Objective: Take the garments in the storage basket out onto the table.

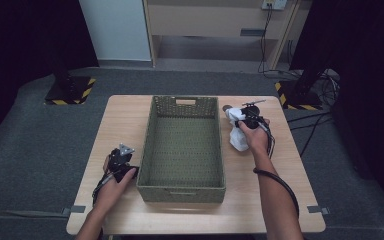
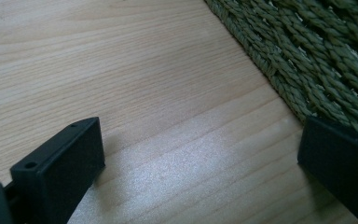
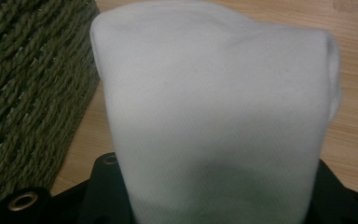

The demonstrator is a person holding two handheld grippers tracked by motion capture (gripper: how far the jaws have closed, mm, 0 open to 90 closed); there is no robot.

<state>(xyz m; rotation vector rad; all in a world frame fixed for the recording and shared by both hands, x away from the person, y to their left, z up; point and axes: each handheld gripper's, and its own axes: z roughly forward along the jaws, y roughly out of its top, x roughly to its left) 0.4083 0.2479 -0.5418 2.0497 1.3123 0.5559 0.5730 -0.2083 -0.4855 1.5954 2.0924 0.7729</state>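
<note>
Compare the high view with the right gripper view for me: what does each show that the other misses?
High view alone: the whole green woven rectangular basket with nothing in it, the left gripper resting beside its left wall, and the person's forearms. Right gripper view alone: the close weave of the white fabric bundle bulging between that gripper's black jaws, which are shut on it. Both: the white bundle in the right gripper, the basket's wall, and the light wooden table.

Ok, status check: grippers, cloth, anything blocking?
Left gripper open, idle on table beside green woven basket. Right gripper shut on white bunched cloth, right of basket. Nothing in the way.
</note>
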